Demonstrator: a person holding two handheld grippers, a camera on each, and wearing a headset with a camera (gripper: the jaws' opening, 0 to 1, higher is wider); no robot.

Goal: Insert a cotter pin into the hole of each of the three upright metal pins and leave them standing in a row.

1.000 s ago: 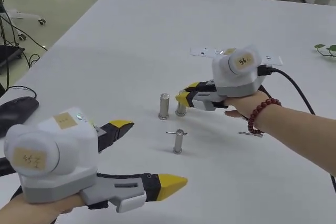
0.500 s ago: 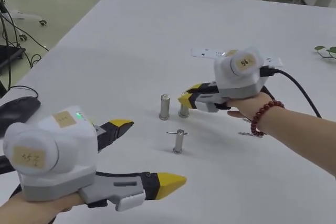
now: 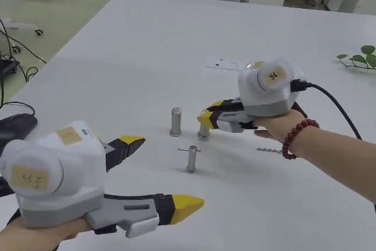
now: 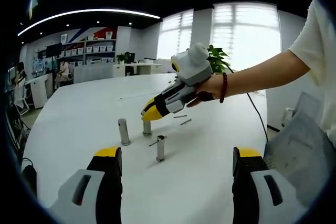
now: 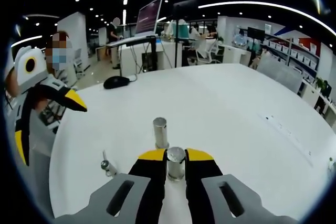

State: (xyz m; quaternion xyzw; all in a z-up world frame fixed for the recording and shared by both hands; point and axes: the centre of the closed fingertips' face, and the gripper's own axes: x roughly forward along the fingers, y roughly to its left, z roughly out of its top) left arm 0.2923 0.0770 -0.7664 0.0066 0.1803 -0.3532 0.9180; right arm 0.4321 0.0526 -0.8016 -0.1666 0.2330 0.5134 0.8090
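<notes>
So only the centre-frame pin [image 3: 191, 161] has its cotter pin [image 3: 187, 149], your right gripper [image 5: 176, 155] is clamped on a second pin [image 3: 203, 133], left gripper [image 3: 167, 171] gapes empty, two to go.

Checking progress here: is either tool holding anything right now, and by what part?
The right tool grips a metal pin by its sides near the top; the left tool holds nothing.

The head view looks forward and down on the white table [image 3: 117, 57] from above. The left gripper view looks low across it from farther back. The right gripper view sits low and very close to the upright metal pins [image 5: 176, 162]. All three views share those pins.
</notes>
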